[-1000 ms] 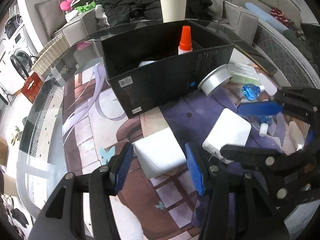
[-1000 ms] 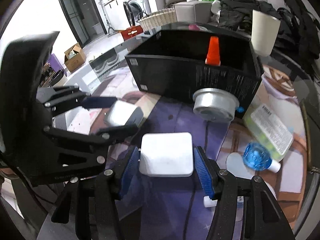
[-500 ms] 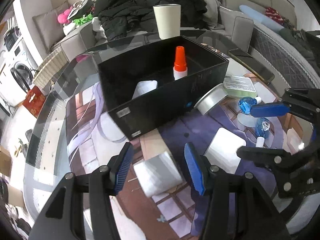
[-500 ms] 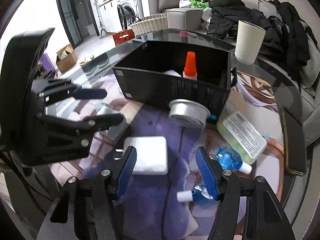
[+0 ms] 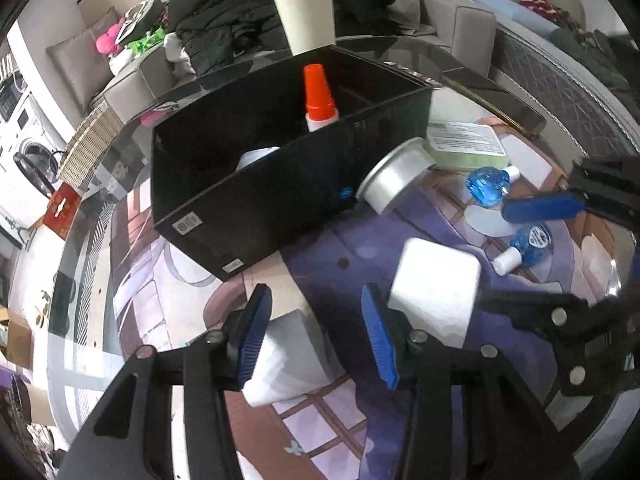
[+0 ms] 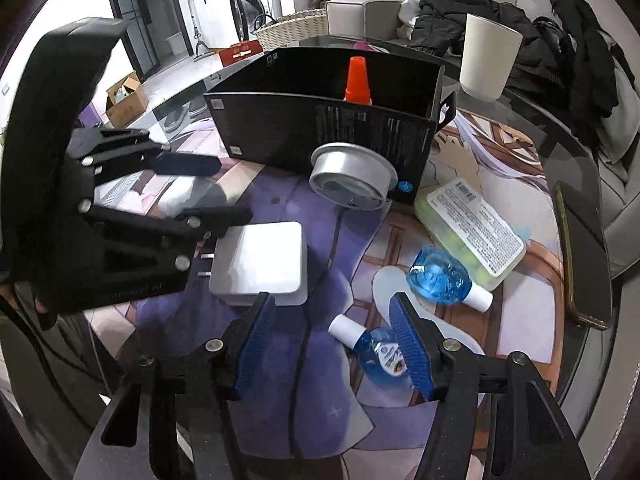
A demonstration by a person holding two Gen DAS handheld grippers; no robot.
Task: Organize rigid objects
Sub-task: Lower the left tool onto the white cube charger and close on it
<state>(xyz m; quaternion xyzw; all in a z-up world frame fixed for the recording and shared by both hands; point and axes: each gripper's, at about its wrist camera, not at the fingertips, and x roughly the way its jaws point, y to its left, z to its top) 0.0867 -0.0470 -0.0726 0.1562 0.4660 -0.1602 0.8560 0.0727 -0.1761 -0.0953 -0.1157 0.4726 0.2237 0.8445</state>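
My left gripper (image 5: 316,336) straddles a white block (image 5: 296,364) lying on the table mat. Its jaws are closing; the left pad is at the block's edge and the right pad is still apart from it. My right gripper (image 6: 332,340) is open over the mat and closing slightly. A small blue bottle (image 6: 380,354) lies by its right finger, untouched. The white charger (image 6: 260,260) rests just ahead of its left finger. A black box (image 5: 260,200) behind holds an orange-capped bottle (image 5: 319,96).
A silver tin (image 6: 352,176) leans against the box front. A second blue bottle (image 6: 440,276) and a green pack (image 6: 472,220) lie to the right, with a phone (image 6: 580,260) near the table edge. A pale cup (image 6: 488,56) stands behind the box.
My right gripper has drawn back from the white charger, which stays on the mat. My left gripper has drawn back too, and its jaws have narrowed around the white block.
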